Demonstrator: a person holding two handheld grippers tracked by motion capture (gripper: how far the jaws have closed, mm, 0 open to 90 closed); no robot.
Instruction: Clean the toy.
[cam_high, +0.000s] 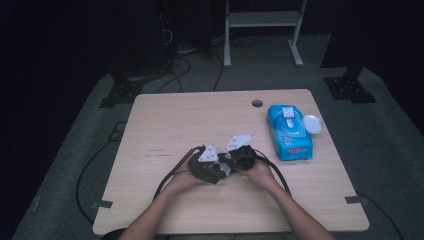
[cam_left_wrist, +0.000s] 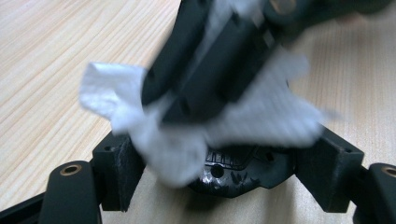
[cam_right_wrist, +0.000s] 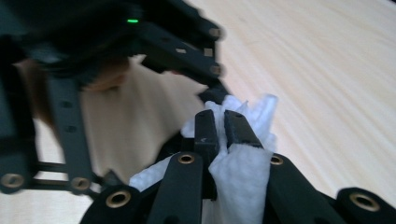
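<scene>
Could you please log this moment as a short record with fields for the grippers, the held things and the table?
right gripper: fingers shut on the white wipe
left gripper: fingers clamp a shiny black object; what it is, cannot tell
action: wipe pressed against the black object
wipes pack: blue, lid flipped open, at table's right
table: light wood

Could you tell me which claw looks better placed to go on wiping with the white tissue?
Right, probably. The right claw is shut on the tissue, bunched between its jaws. The left claw has its jaws spread around a small black object, seemingly steadying it beneath the tissue.
</scene>
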